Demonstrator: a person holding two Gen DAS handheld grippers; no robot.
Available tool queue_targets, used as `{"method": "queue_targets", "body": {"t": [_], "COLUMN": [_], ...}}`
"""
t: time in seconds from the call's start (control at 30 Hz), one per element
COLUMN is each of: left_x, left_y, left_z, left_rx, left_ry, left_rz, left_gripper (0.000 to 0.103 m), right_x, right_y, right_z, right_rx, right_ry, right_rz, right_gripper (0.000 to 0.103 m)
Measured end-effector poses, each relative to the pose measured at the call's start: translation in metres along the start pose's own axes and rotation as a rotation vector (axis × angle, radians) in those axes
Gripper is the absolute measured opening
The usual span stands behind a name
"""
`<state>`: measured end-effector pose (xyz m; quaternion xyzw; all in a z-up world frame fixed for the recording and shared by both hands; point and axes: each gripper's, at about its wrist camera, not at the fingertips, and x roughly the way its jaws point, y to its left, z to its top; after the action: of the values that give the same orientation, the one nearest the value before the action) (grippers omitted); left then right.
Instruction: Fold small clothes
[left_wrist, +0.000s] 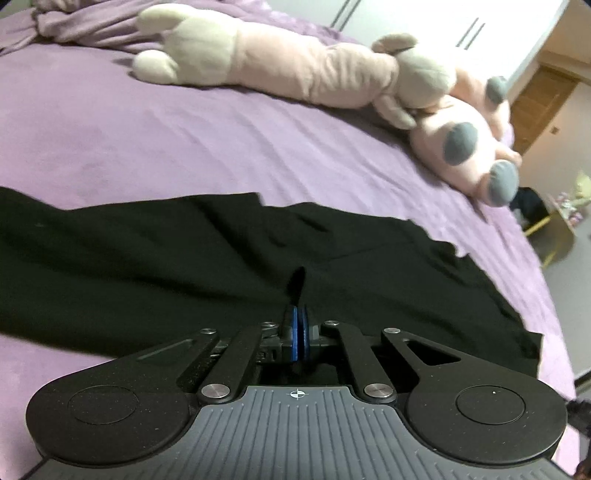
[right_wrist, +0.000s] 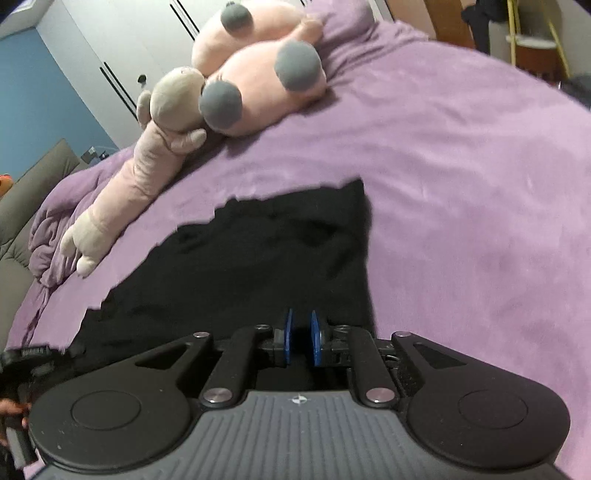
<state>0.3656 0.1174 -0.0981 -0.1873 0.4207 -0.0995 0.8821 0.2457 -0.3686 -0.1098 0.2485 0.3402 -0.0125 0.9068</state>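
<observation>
The black garment (left_wrist: 258, 266) lay spread on the purple bed (left_wrist: 166, 147); the left gripper (left_wrist: 298, 332) pinched a ridge of it at 6 o'clock (ready to fold); the right gripper (right_wrist: 300, 341) hovered slightly parted, holding nothing visible.

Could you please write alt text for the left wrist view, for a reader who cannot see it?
The left tool, its blue pads closed on a raised pinch of a black garment, sits low over a purple bedspread. Beyond the spread-out garment, a long pink plush toy lies beside a round pink plush with grey spots.
</observation>
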Motion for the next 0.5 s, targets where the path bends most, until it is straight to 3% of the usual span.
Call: {"method": "queue_targets", "body": {"t": [0.03,0.07,0.1,0.17,0.23,0.33,0.4,0.5], "left_x": [-0.002,-0.006,-0.01,-0.018,-0.023,-0.03,-0.042,-0.064], "left_y": [0.001,0.002,0.003,0.008,0.014,0.029,0.045,0.08], "left_z": [-0.001,-0.003,-0.005,-0.012,-0.017,-0.022,-0.025,-0.026], "left_rx": [-0.008,-0.016,-0.023,-0.051,-0.076,-0.11,-0.153,-0.246], "left_ry": [0.006,0.006,0.001,-0.019,-0.016,0.028,0.007,-0.059], "left_rz": [-0.009,-0.015,-0.019,-0.03,-0.029,-0.026,-0.029,0.03], "left_gripper": [0.007,0.021,0.047,0.073,0.074,0.075,0.078,0.083], "right_x": [0.002,0.007,0.013,0.026,0.046,0.081,0.075,0.057], "right_y": [0.004,0.01,0.017,0.032,0.045,0.051,0.053,0.05], "right_z": [0.004,0.009,0.012,0.016,0.011,-0.004,-0.006,-0.008], "right_rx": [-0.01,-0.023,-0.042,-0.092,-0.147,-0.187,-0.195,-0.128], "right_ry": [-0.011,-0.021,-0.025,-0.005,0.044,0.185,0.157,0.13], "right_rz": [-0.002,-0.005,-0.012,-0.014,-0.03,-0.081,-0.082,-0.034], "right_gripper": [0.012,0.013,0.013,0.014,0.015,0.017,0.017,0.024]}}
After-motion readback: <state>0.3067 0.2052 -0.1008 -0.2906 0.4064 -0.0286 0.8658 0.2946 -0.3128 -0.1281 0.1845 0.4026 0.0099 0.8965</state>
